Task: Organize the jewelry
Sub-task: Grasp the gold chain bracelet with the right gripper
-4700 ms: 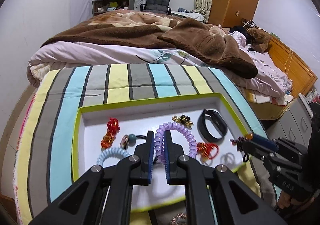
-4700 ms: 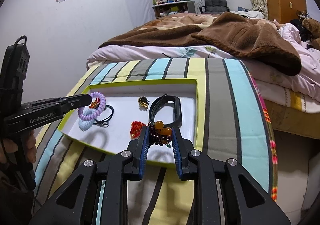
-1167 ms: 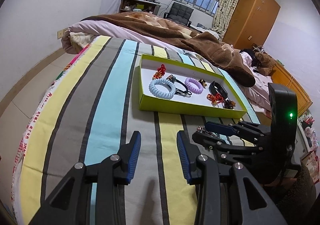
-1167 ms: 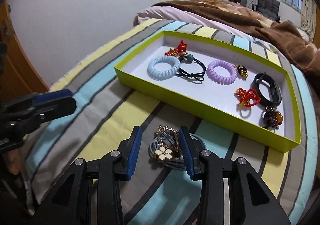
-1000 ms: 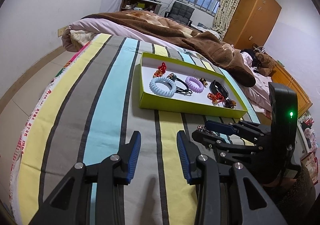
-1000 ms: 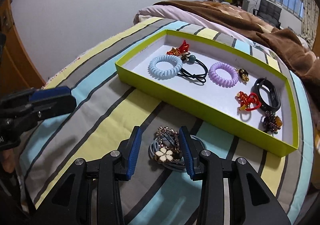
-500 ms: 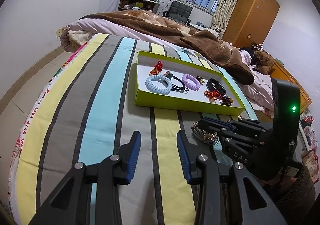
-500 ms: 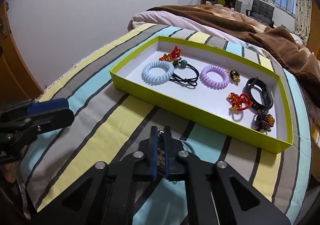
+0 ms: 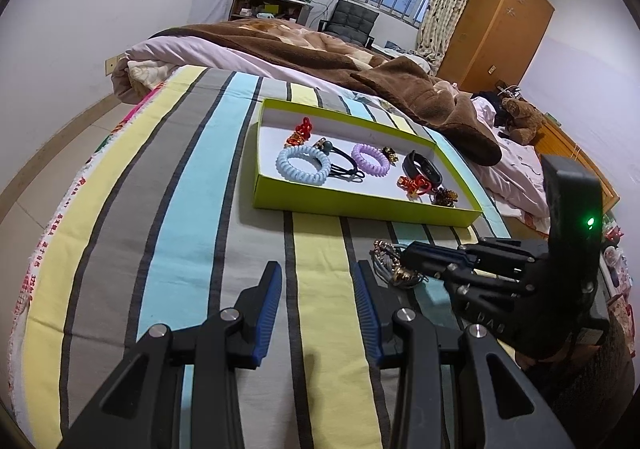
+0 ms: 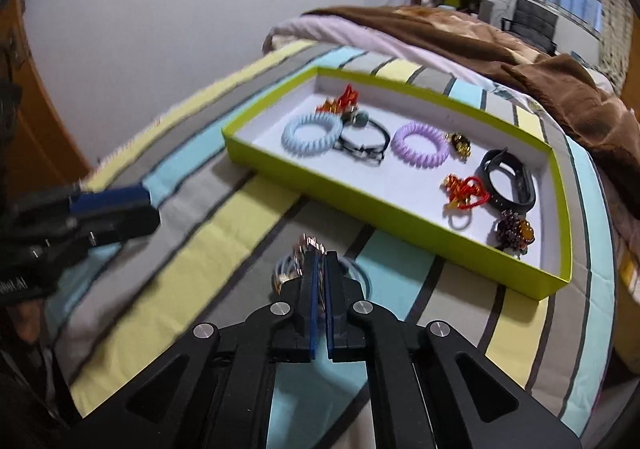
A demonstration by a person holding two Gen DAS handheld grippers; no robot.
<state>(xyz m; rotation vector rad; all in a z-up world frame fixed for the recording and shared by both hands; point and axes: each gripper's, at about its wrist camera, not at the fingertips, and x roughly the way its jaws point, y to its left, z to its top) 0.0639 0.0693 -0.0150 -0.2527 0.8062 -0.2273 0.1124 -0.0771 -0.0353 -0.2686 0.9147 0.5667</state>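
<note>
Right gripper (image 10: 320, 269): jaws pinched together on the gold charm hair tie (image 10: 298, 263), which lies on the striped blanket (image 10: 248, 233) just outside the near long wall of the green tray (image 10: 360, 205). Charm cluster sticks out past the tips; the grey elastic loops spill out on either side of the jaws and rest on the cloth. Whether the pads bite the metal charm or only the elastic cannot be told.

Left gripper (image 9: 318, 289): jaws apart, nothing between them, hovering over the blanket near its front edge, to the left of the right gripper.

Tray contents, left end to right end: red knot charm (image 10: 340, 101), blue coil tie (image 10: 312, 133), black elastic tie (image 10: 366, 147), purple coil tie (image 10: 420, 149), small gold piece (image 10: 459, 143), red cord charm (image 10: 466, 191), black band (image 10: 508, 177), beaded bracelet (image 10: 514, 234) at the near right corner.

Risks, as judged:
- Grip on a thin loop only: the heavier charm could swing and slip out on lifting.
- Trailing elastic may snag the tray's near wall if carried low, dragging or tipping the light tray on soft bedding.
- Free floor space is in the tray's near middle; dropping elsewhere could tangle with the cord charm or bracelet.
</note>
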